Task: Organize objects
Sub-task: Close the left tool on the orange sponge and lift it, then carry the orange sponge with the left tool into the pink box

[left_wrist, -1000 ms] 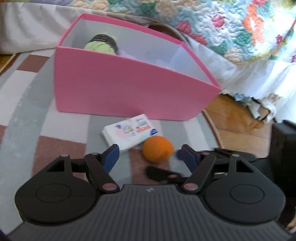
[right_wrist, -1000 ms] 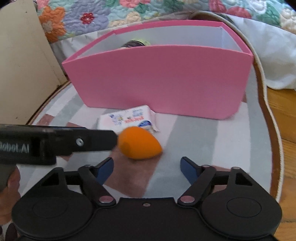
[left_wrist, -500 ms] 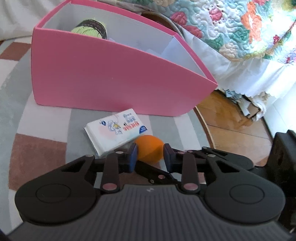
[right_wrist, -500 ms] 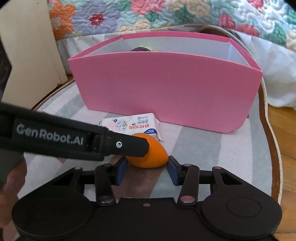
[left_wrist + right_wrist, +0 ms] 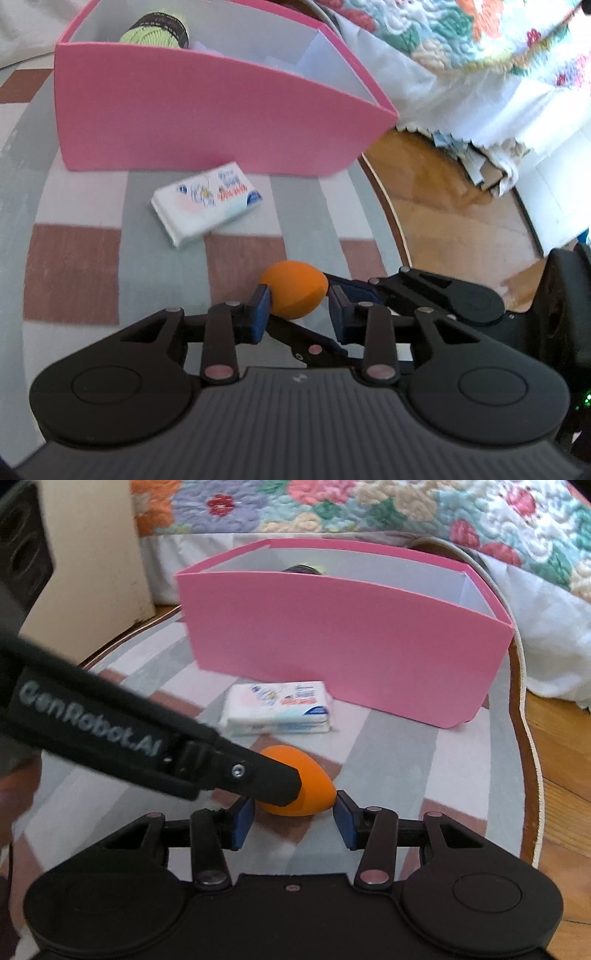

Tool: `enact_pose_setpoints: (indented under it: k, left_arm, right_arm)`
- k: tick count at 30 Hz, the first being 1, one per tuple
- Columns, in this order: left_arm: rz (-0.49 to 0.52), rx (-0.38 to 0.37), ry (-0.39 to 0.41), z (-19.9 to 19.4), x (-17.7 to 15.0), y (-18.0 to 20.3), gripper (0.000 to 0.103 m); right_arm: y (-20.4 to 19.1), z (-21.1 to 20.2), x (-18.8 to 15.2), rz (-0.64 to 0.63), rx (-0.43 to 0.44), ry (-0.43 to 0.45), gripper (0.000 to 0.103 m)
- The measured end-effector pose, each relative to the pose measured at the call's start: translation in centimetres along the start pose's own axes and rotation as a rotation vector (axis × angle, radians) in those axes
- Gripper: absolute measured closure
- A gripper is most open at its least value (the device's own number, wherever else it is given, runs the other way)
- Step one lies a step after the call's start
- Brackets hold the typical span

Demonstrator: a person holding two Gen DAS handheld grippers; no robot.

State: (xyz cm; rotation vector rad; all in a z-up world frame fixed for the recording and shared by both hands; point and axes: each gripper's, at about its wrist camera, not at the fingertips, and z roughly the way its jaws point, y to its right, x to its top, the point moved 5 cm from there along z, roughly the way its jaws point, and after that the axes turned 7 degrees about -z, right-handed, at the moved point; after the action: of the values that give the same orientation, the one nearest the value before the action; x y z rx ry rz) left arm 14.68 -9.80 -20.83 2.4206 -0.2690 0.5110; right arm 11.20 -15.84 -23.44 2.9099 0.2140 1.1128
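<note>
An orange egg-shaped sponge [image 5: 293, 293] is gripped between both pairs of fingers and held above the rug. My left gripper [image 5: 297, 308] is shut on it; its arm crosses the right wrist view and covers the sponge's left end [image 5: 258, 775]. My right gripper [image 5: 293, 818] is shut on the same sponge [image 5: 314, 790]. A white tissue pack [image 5: 208, 203] lies on the rug in front of the pink box [image 5: 207, 118]. It also shows in the right wrist view [image 5: 277, 709], before the box [image 5: 343, 642]. A green and black item [image 5: 157, 33] sits inside the box.
A striped grey, white and brown rug [image 5: 74, 266] covers the floor. Wood floor [image 5: 443, 206] lies to its right. A bed with a floral quilt [image 5: 369, 509] stands behind the box. A cream panel [image 5: 92, 554] stands at the left.
Both grippers closed on the orange sponge and lifted it up and away from the tissue pack. The box now looks farther off.
</note>
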Motion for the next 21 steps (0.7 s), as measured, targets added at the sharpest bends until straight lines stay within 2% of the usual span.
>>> enact_pose_setpoints:
  k: [3, 6, 16, 21]
  left_arm:
    - [-0.034, 0.026, -0.012, -1.0, -0.9, 0.1, 0.071]
    - [-0.062, 0.005, -0.014, -2.6, -1.1, 0.5, 0.071]
    - [-0.046, -0.029, 0.052, -8.6, -0.2, 3.9, 0.071]
    - [-0.035, -0.034, 0.077, -10.6, 1.1, 5.6, 0.071]
  right_arm:
    - [-1.0, -1.1, -0.1, -0.015, 0.014, -0.018, 0.051]
    - [-1.9, -2.4, 0.4, -0.037, 0.019, -0.037, 0.051]
    - [-2.5, -8.2, 3.7, -0.066, 0.036, -0.008, 0.051]
    - [-2.6, -10.8, 6.0, -0.182, 0.01, 0.023, 0.051]
